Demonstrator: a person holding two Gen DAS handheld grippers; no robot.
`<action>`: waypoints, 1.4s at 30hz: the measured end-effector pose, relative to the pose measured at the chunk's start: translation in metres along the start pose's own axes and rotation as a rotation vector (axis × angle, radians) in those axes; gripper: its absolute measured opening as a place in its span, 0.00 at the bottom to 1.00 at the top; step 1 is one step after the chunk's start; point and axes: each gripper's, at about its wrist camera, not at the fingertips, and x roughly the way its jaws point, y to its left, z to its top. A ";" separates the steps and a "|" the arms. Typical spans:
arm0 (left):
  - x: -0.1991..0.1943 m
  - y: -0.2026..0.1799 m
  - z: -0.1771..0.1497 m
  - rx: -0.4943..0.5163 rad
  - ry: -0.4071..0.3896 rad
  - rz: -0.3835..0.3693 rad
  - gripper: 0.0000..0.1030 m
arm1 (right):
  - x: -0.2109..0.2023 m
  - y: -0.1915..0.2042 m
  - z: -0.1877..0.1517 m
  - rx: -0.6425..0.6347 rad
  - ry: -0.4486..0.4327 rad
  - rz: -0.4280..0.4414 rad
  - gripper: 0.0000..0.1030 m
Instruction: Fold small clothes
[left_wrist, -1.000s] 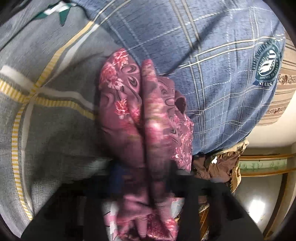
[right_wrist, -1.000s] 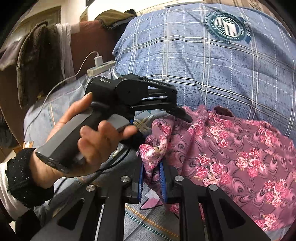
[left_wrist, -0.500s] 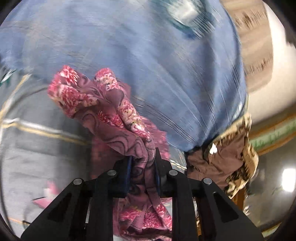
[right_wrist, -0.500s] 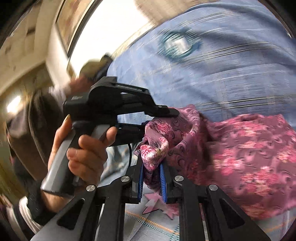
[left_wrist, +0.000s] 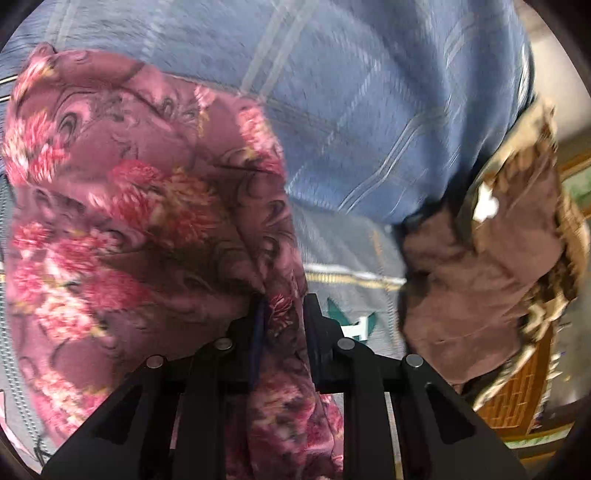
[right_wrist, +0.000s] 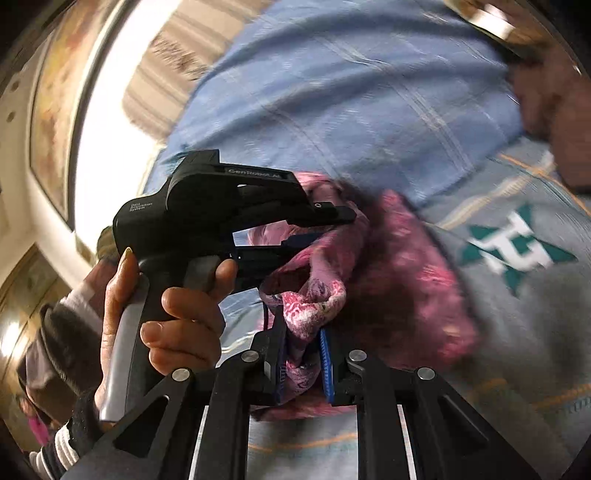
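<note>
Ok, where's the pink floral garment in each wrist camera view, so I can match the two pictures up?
Left wrist: the pink floral garment fills the left half, pinched in the left gripper at bottom centre.
Right wrist: it sits at centre, with a bunched edge clamped in the right gripper; the left gripper grips it from the left.
Shared landmark: the blue plaid pillow behind the garment.

A blue plaid pillow (left_wrist: 388, 110) lies on a grey bedsheet (right_wrist: 517, 332). Brown cloth (left_wrist: 480, 277) hangs beside it. A bright window (right_wrist: 107, 122) lights the wall.
</note>
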 end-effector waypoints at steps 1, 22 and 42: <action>0.001 0.001 -0.003 0.017 -0.001 0.022 0.18 | -0.001 -0.008 -0.001 0.023 0.003 -0.004 0.15; -0.092 0.180 -0.039 -0.316 -0.089 -0.110 0.58 | 0.061 -0.016 0.097 -0.017 0.126 -0.030 0.60; -0.081 0.171 -0.059 -0.260 -0.044 -0.180 0.58 | 0.122 -0.048 0.113 0.066 0.282 -0.104 0.26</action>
